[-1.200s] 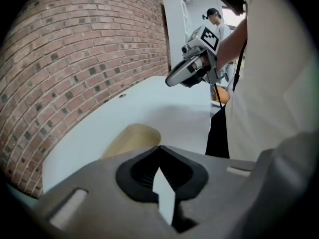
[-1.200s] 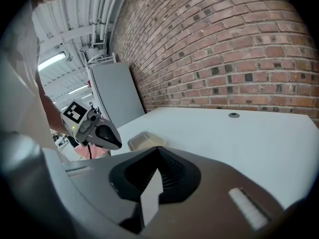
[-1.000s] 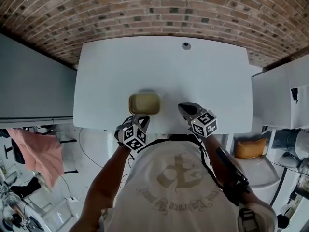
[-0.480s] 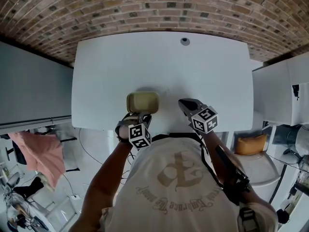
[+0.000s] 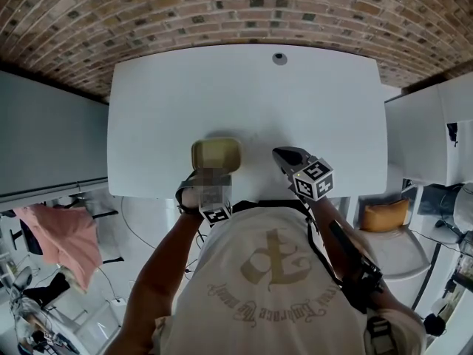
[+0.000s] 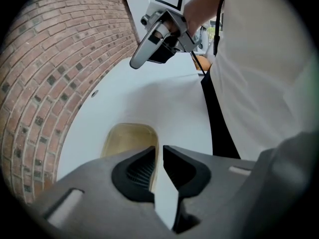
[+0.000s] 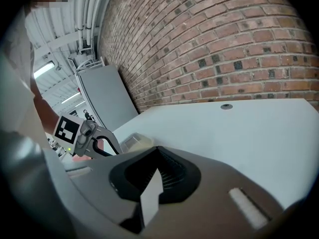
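My left gripper (image 6: pixel 159 153): jaws a narrow slit, aimed at the near rim of the tan tray (image 6: pixel 127 138) by the white table (image 5: pixel 325 102) front edge. My right gripper (image 7: pixel 157 152): closed, empty. Risk: the slit misses the thin rim and I shove the tray away.

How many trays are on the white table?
1. The tan tray lies near the front edge of the table, just ahead of the left gripper. None looks hidden.
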